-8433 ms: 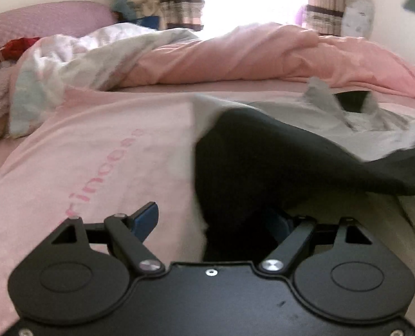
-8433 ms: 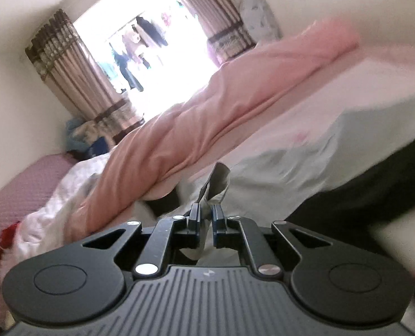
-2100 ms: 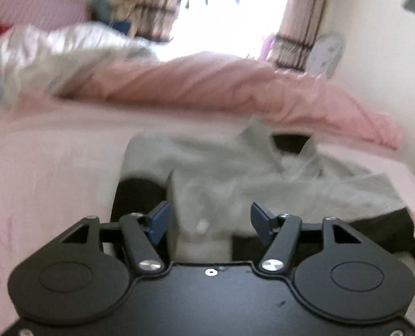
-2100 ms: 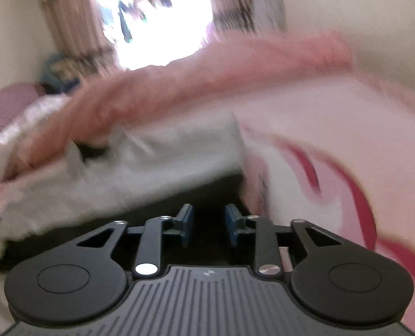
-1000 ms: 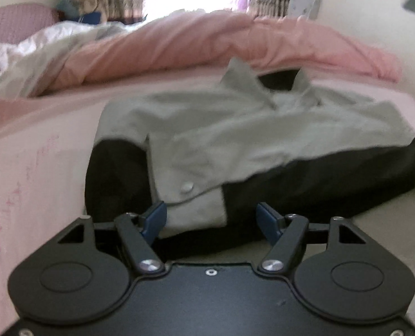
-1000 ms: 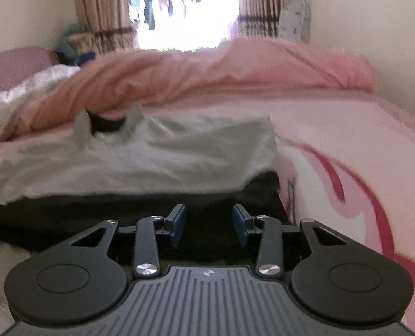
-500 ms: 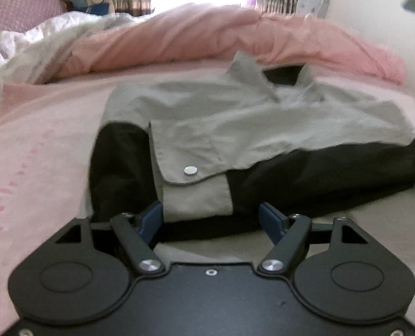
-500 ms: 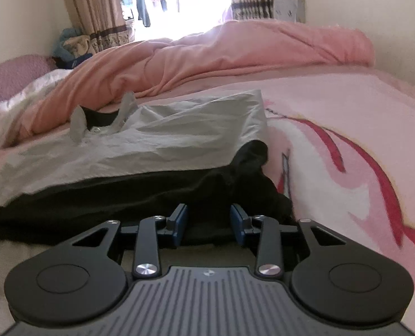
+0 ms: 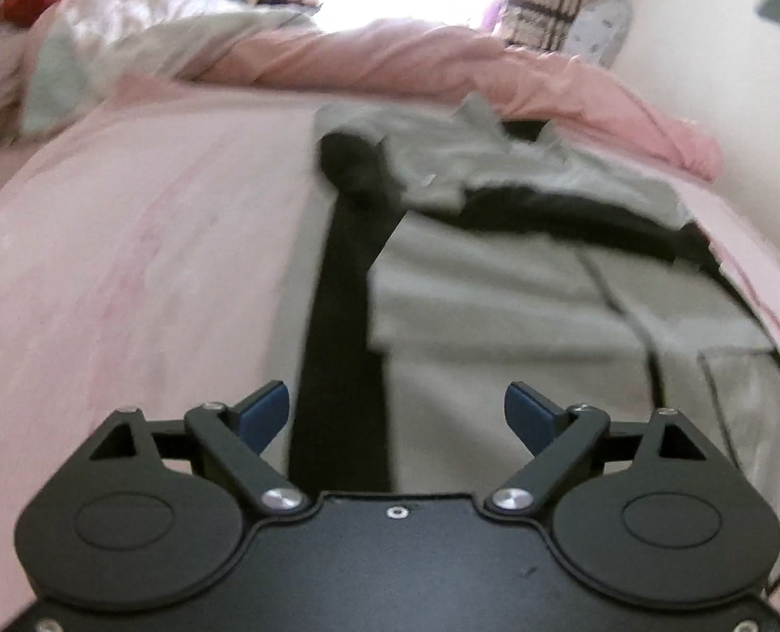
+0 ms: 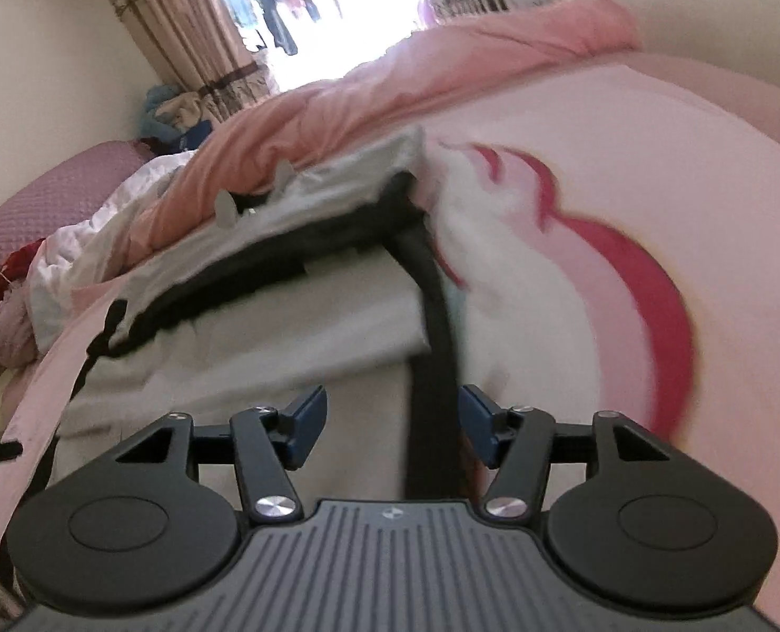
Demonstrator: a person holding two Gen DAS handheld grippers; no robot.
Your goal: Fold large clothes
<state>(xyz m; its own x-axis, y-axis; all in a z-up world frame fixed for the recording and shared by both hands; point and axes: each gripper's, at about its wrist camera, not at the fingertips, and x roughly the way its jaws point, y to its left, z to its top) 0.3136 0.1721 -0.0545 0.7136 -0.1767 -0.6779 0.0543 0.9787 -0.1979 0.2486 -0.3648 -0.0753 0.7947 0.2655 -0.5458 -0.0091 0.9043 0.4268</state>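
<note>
A grey jacket with black panels [image 9: 495,284] lies flat on the pink bed, its collar at the far end and its top part folded down over the body. It also shows in the right wrist view [image 10: 295,305]. My left gripper [image 9: 396,413] is open and empty above the jacket's near left part, over a black side strip [image 9: 337,347]. My right gripper [image 10: 392,424] is open and empty above the near right part, over the other black strip [image 10: 434,347].
A rolled pink duvet [image 9: 416,63] lies across the far side of the bed. The pink sheet [image 10: 627,200] with a red print spreads to the right. Crumpled white bedding [image 9: 100,31] lies far left. Curtains [image 10: 179,26] and a bright window are behind.
Both grippers have pulled back toward the jacket's near end and risen, tilting down over it. Both have opened wider. More of the jacket's lower grey body shows now.
</note>
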